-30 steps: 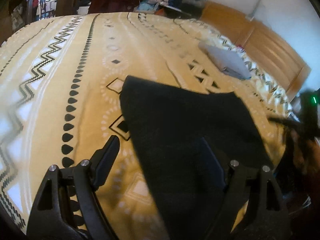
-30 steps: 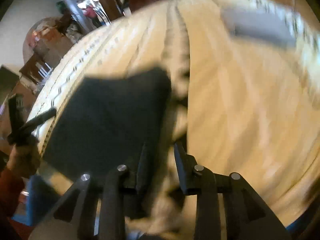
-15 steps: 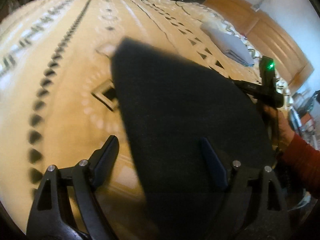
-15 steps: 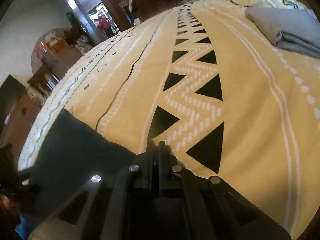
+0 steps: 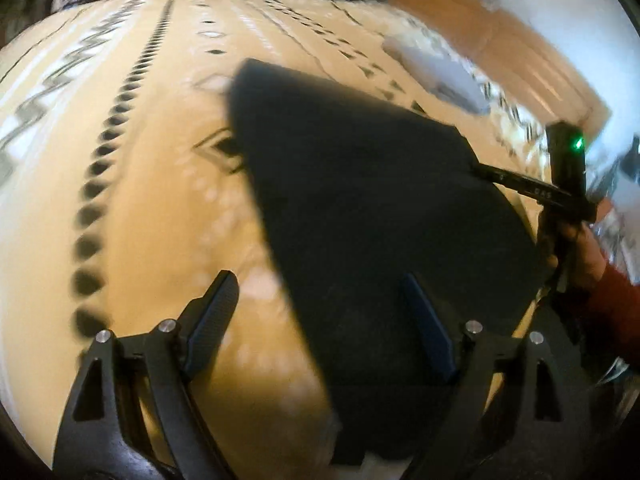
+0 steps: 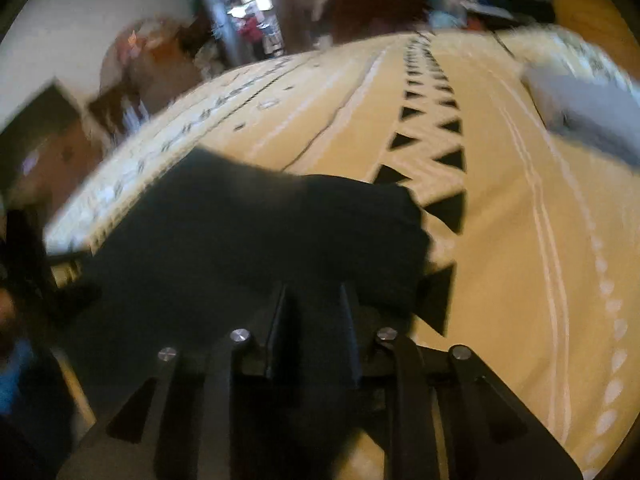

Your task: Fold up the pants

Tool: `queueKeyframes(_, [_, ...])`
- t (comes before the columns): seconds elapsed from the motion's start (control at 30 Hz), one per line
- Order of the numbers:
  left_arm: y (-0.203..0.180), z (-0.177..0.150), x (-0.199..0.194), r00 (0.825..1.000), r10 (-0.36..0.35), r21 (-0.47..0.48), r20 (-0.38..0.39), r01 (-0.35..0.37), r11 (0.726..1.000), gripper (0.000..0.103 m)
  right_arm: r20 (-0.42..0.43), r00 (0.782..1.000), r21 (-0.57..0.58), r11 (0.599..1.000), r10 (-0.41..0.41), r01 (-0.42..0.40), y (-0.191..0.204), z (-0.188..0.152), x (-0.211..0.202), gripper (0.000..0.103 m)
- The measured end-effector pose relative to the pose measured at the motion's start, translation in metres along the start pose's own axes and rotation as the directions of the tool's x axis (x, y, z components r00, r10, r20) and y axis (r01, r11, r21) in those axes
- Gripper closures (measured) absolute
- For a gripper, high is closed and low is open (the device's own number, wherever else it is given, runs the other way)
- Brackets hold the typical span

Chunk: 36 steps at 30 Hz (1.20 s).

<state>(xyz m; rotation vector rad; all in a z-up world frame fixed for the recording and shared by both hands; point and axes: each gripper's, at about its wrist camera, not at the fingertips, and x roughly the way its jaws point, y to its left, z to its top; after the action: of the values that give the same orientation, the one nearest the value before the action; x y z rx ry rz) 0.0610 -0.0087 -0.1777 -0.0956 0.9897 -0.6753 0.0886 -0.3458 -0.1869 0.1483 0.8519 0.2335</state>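
Observation:
The black pants [image 5: 360, 216] lie folded on the yellow patterned bedspread [image 5: 140, 200]. They also show in the right wrist view [image 6: 260, 240]. My left gripper [image 5: 320, 312] is open above the pants' near left edge, one finger over the bedspread, the other over the cloth. My right gripper [image 6: 314, 300] has its fingers slightly apart with dark cloth between them at the pants' near right corner. From the left wrist view the right gripper [image 5: 520, 184] reaches the pants' right edge.
A folded grey garment [image 5: 436, 72] lies on the bed beyond the pants, seen also in the right wrist view [image 6: 580, 108]. A wooden headboard [image 5: 520, 60] borders the bed at the right. Clutter and furniture [image 6: 160, 64] stand past the far edge.
My right gripper was shut tight half a second ago; now its fingers stand a little apart over the pants' corner. The left gripper stayed open and shifted slightly over the pants.

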Motion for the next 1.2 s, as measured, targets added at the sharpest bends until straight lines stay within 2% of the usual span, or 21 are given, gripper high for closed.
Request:
queueKeyframes(0.03, [0.002, -0.001, -0.007, 1.000, 0.014, -0.007, 0.009, -0.014, 1.000, 0.017, 0.005, 1.000, 0.004, 1.000, -0.027, 0.027, 0.000, 0.001, -0.005, 0.095])
queueKeyframes(0.1, [0.000, -0.004, -0.019, 0.998, 0.057, -0.009, 0.023, -0.057, 0.998, 0.019, 0.017, 0.996, -0.003, 0.996, -0.087, 0.087, 0.004, 0.002, -0.027, 0.080])
queueKeyframes(0.13, [-0.003, -0.005, -0.025, 0.997, 0.069, -0.001, 0.034, -0.069, 0.998, 0.020, 0.029, 0.995, -0.024, 0.995, -0.094, 0.095, 0.011, -0.001, -0.041, 0.077])
queueKeyframes(0.23, [-0.024, -0.010, -0.041, 0.996, 0.024, 0.046, 0.080, -0.027, 0.999, 0.020, 0.038, 0.996, -0.101, 0.991, -0.081, 0.084, 0.043, -0.025, -0.078, 0.072])
queueKeyframes(0.3, [-0.040, -0.015, -0.036, 0.997, -0.010, 0.092, 0.074, 0.004, 0.996, 0.019, 0.006, 0.999, -0.152, 0.987, -0.053, 0.054, 0.066, -0.049, -0.085, 0.069])
queueKeyframes(0.4, [-0.036, -0.022, -0.006, 1.000, 0.026, 0.093, 0.013, -0.027, 0.995, 0.017, -0.088, 0.994, -0.219, 0.975, -0.057, 0.036, 0.091, -0.085, -0.066, 0.066])
queueKeyframes(0.5, [-0.015, -0.027, -0.009, 1.000, -0.013, 0.015, 0.011, 0.013, 1.000, 0.017, -0.112, 0.993, -0.163, 0.986, -0.048, 0.029, 0.077, -0.097, -0.059, 0.070])
queueKeyframes(0.53, [-0.010, -0.027, -0.018, 1.000, 0.005, 0.005, 0.019, -0.005, 1.000, 0.017, -0.109, 0.992, -0.145, 0.988, -0.065, 0.049, 0.073, -0.095, -0.063, 0.070])
queueKeyframes(0.6, [0.002, -0.027, -0.040, 0.998, 0.050, -0.013, 0.050, -0.049, 0.999, 0.017, -0.101, 0.985, -0.126, 0.984, -0.138, 0.125, 0.060, -0.091, -0.079, 0.064])
queueKeyframes(0.67, [0.018, -0.025, -0.059, 0.988, 0.129, -0.036, 0.079, -0.127, 0.991, 0.018, -0.040, 0.986, -0.062, 0.985, -0.163, 0.160, 0.044, -0.083, -0.102, 0.060])
queueKeyframes(0.7, [0.031, -0.022, -0.068, 0.980, 0.175, -0.057, 0.091, -0.170, 0.984, 0.018, -0.016, 0.982, -0.034, 0.982, -0.188, 0.188, 0.038, -0.078, -0.109, 0.055])
queueKeyframes(0.73, [0.044, -0.019, -0.073, 0.965, 0.243, -0.088, 0.099, -0.235, 0.968, 0.017, 0.008, 0.970, 0.000, 0.970, -0.245, 0.245, 0.029, -0.073, -0.112, 0.042])
queueKeyframes(0.77, [0.056, -0.016, -0.076, 0.935, 0.340, -0.122, 0.098, -0.327, 0.937, 0.017, 0.008, 0.946, 0.039, 0.945, -0.325, 0.324, 0.019, -0.069, -0.109, 0.023])
queueKeyframes(0.8, [0.066, -0.014, -0.077, 0.912, 0.398, -0.148, 0.102, -0.382, 0.912, 0.016, -0.035, 0.919, 0.072, 0.916, -0.393, 0.395, 0.008, -0.066, -0.098, 0.015])
queueKeyframes(0.87, [0.091, -0.011, -0.075, 0.845, 0.531, -0.216, 0.063, -0.508, 0.834, 0.014, -0.113, 0.880, 0.122, 0.872, -0.462, 0.474, -0.010, -0.064, -0.077, 0.012])
queueKeyframes(0.9, [0.101, -0.012, -0.072, 0.820, 0.572, -0.238, 0.032, -0.550, 0.801, 0.012, -0.159, 0.865, 0.162, 0.851, -0.477, 0.499, -0.020, -0.067, -0.065, 0.012])
queueKeyframes(0.93, [0.112, -0.015, -0.065, 0.804, 0.594, -0.259, -0.013, -0.577, 0.775, 0.004, -0.185, 0.859, 0.185, 0.841, -0.477, 0.508, -0.027, -0.070, -0.059, 0.013])
queueKeyframes(0.97, [0.119, -0.017, -0.062, 0.804, 0.594, -0.276, -0.025, -0.577, 0.769, 0.000, -0.206, 0.855, 0.211, 0.832, -0.475, 0.513, -0.031, -0.073, -0.054, 0.010])
queueKeyframes(1.07, [0.123, -0.016, -0.060, 0.789, 0.614, -0.284, -0.022, -0.594, 0.753, 0.000, -0.197, 0.848, 0.227, 0.818, -0.493, 0.528, -0.028, -0.077, -0.048, 0.001])
queueKeyframes(1.13, [0.123, -0.013, -0.055, 0.782, 0.622, -0.301, -0.044, -0.604, 0.738, 0.000, -0.206, 0.841, 0.221, 0.814, -0.499, 0.537, -0.026, -0.077, -0.044, 0.000])
queueKeyframes(1.2, [0.122, -0.011, -0.054, 0.781, 0.622, -0.308, -0.060, -0.607, 0.732, 0.000, -0.198, 0.846, 0.229, 0.815, -0.496, 0.532, -0.028, -0.078, -0.043, 0.000])
